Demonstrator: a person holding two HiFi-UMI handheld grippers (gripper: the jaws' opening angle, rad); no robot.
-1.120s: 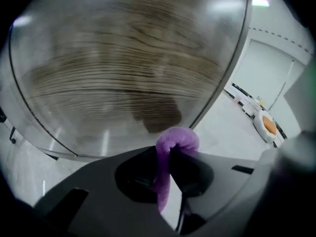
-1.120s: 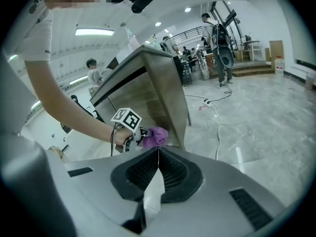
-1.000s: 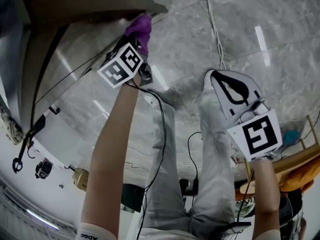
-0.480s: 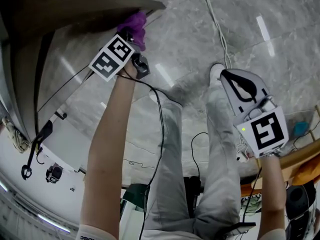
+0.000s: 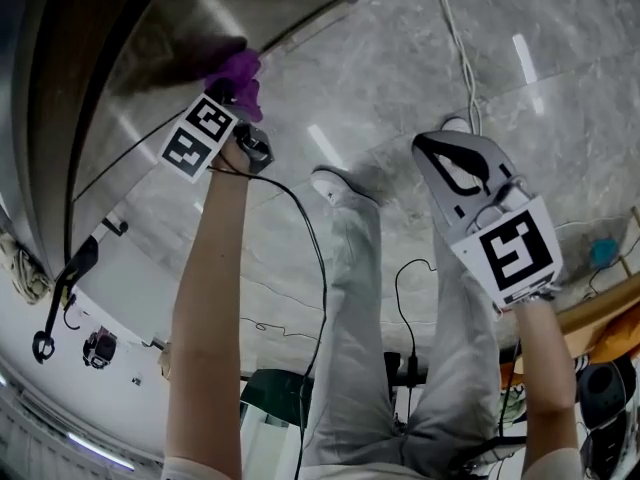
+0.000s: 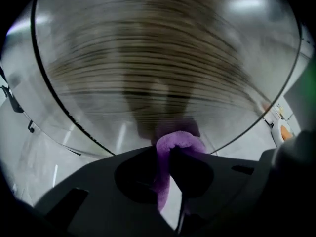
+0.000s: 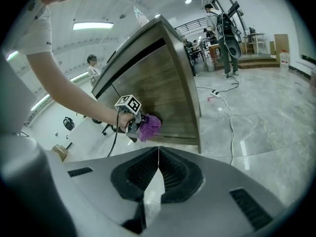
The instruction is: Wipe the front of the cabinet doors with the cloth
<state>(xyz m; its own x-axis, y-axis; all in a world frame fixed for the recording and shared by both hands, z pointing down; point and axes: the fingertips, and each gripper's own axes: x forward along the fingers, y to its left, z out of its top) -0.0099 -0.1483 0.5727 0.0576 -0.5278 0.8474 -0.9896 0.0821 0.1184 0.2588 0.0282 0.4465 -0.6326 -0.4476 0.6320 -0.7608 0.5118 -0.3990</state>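
A purple cloth (image 5: 238,68) is pinched in my left gripper (image 5: 232,96), which is shut on it and holds it against the brown wood-grain cabinet door (image 5: 190,23). In the left gripper view the cloth (image 6: 177,141) bulges out between the dark jaws and touches the door (image 6: 163,68). From the side, the right gripper view shows the cloth (image 7: 149,125) low on the door (image 7: 163,93), left of the cabinet's corner. My right gripper (image 5: 440,148) hangs apart over the floor with its jaws shut together (image 7: 158,152) and nothing between them.
A white cable (image 5: 455,38) runs over the grey marble floor. The person's legs and a shoe (image 5: 335,186) are below the cabinet. A wooden frame (image 5: 600,308) stands at the right. People (image 7: 224,33) stand far off behind the cabinet.
My left gripper has slid the cloth leftward along the door, away from the cabinet's corner. The right gripper has stayed about where it was.
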